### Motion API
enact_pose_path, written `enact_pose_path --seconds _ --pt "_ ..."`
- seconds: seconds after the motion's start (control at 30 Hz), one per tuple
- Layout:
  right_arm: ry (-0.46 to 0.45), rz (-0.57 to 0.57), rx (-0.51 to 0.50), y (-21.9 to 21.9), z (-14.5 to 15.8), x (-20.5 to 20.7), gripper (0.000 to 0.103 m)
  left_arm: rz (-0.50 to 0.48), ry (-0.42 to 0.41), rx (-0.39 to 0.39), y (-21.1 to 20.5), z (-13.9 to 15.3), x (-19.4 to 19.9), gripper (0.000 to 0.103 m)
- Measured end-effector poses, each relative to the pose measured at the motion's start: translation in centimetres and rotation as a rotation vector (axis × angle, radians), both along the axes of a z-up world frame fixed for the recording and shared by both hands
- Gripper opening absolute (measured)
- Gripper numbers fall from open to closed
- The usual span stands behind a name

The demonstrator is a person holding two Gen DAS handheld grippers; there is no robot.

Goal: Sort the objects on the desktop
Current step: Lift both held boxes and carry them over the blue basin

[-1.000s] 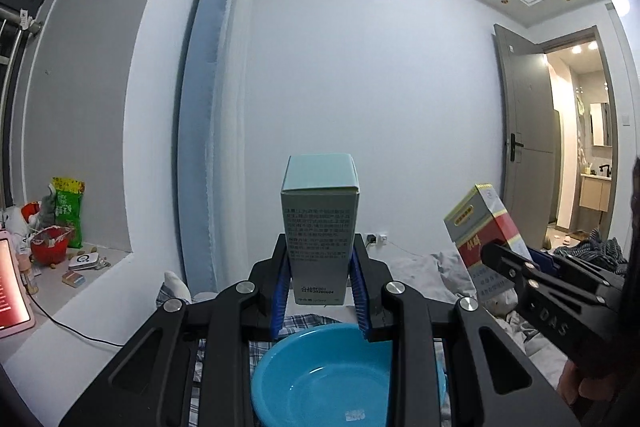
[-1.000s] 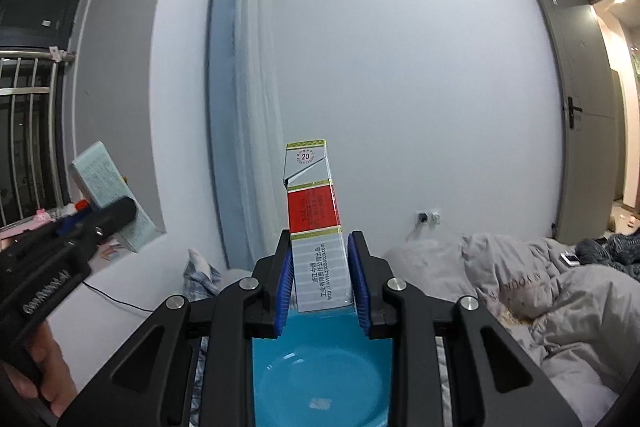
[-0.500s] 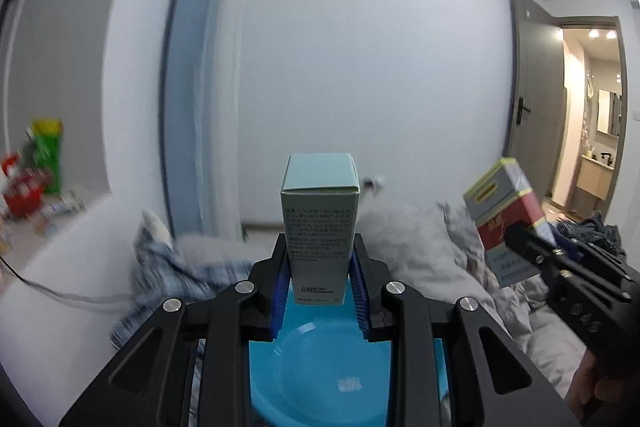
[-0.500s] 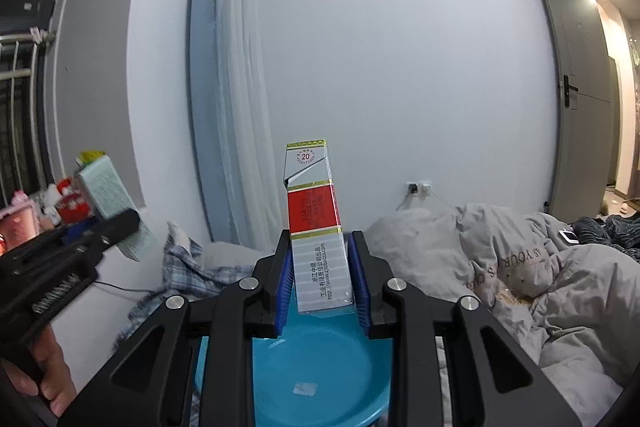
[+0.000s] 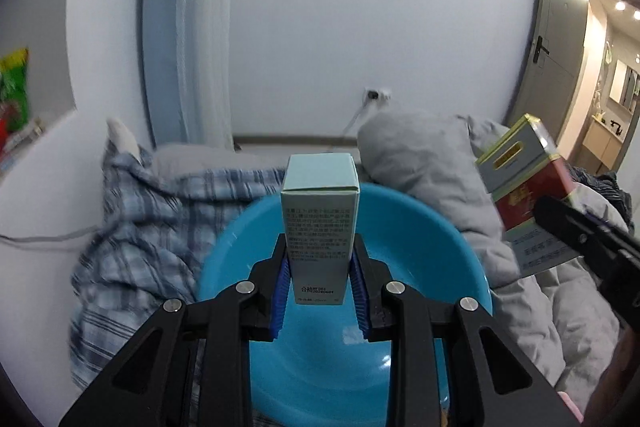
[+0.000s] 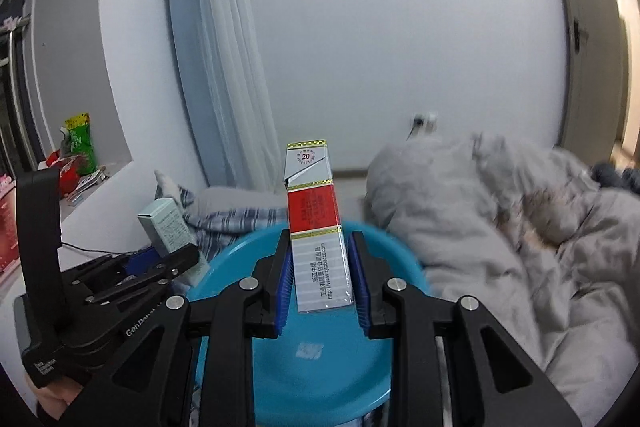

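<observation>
Left gripper clamped on a pale green carton, blue pads pressed to its two narrow sides; carton upright, centre of the left wrist frame, its lower half in front of a blue plastic basin. The basin fills the lower middle of that frame, resting on bedding — a blue checked cloth to its left, a grey duvet to its right.

Right gripper clamped on a red-and-white cigarette pack, pads against both sides; pack upright with a slight lean, centre of the right wrist frame, above the near rim of the same basin.

Each tool shows in the other's view: the cigarette pack tilted at right edge of the left wrist frame, the green carton tilted at lower left of the right wrist frame — both near the basin's rim, whether over it or beside it not clear.

White curtain upper left of centre. Snack bags on a sill, far left. Some motion blur on the bedding.
</observation>
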State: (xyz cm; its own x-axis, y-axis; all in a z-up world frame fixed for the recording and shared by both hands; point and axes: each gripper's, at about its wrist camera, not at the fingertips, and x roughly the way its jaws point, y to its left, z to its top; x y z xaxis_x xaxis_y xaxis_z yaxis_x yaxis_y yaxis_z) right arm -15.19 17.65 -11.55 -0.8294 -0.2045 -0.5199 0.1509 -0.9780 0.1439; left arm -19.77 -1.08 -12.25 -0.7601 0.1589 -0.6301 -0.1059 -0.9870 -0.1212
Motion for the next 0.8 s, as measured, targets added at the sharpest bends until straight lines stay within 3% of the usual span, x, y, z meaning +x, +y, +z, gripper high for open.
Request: enact_pose_path --seconds 0.13,0.43,0.8 --pt "-0.065 -0.015 0.021 -0.1 -2.3 -1.4 0.025 0.002 -0.050 -0.028 0.6 -1.9 -0.8 0.029" --pt "-0.225 0.014 -0.066 0.0 -6.6 -3.6 0.025 -0.021 -0.193 -0.040 1.5 -7.5 -3.4 0.029" --pt "-0.316 -0.007 -0.050 0.4 -9.3 -5.2 0.025 -0.009 -0.242 -0.021 1.4 -8.3 -3.7 0.029"
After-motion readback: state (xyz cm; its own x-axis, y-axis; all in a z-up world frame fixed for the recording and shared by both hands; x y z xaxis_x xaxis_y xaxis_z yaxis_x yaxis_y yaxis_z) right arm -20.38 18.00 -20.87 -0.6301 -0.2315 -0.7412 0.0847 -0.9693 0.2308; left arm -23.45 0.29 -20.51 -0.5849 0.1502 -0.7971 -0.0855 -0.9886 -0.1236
